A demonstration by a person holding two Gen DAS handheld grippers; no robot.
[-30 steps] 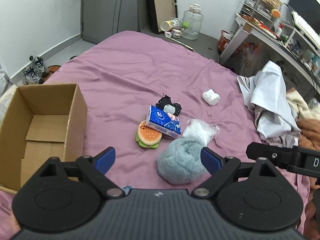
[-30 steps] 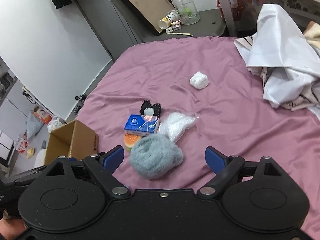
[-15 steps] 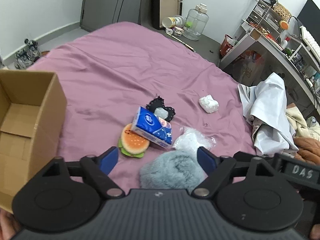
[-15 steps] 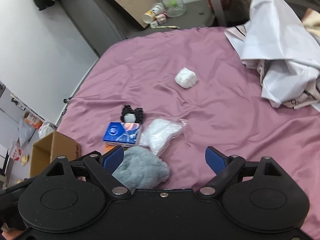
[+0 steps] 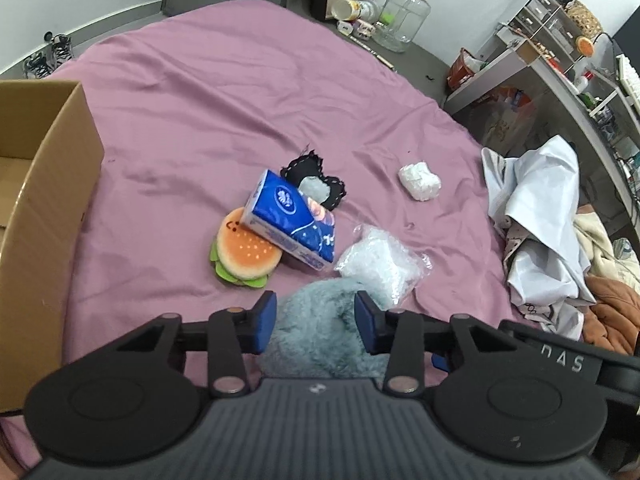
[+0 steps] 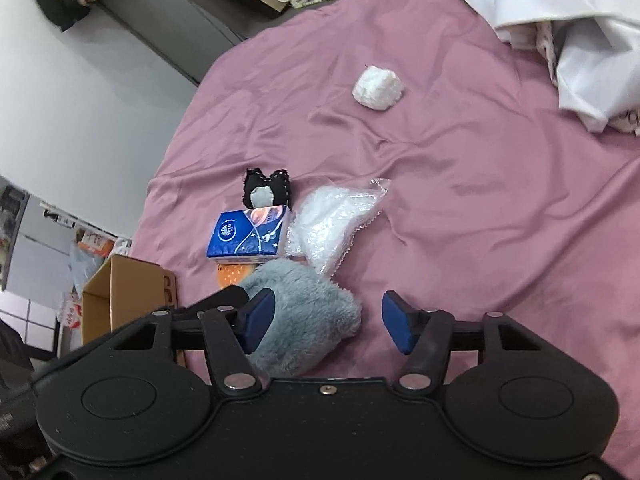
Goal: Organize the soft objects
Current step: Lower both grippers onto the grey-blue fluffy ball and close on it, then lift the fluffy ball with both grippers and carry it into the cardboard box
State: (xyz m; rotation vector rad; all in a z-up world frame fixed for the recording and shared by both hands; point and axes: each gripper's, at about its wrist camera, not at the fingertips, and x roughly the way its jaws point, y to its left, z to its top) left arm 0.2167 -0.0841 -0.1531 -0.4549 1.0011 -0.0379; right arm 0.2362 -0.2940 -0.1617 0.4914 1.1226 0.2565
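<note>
left gripper (image 5: 316, 322) low over the pink bedsheet (image 5: 200, 128), jaws just closing, both blue pads pressed into the grey furry plush (image 5: 320, 320): gripping it. right gripper (image 6: 326, 322) also just closing on that same plush (image 6: 304, 316); left pad touches the fur, right pad stands clear, so not clamped. from the plush: blue tissue pack (image 5: 290, 220) at 11 o'clock, leaning on the burger toy (image 5: 244, 254); clear plastic bag (image 5: 380, 264) touching at 1 o'clock; black fabric piece (image 5: 316, 178) beyond the pack; white wad (image 5: 420, 180) well apart at 1 o'clock. cardboard box (image 5: 52, 208) at 9 o'clock.
</note>
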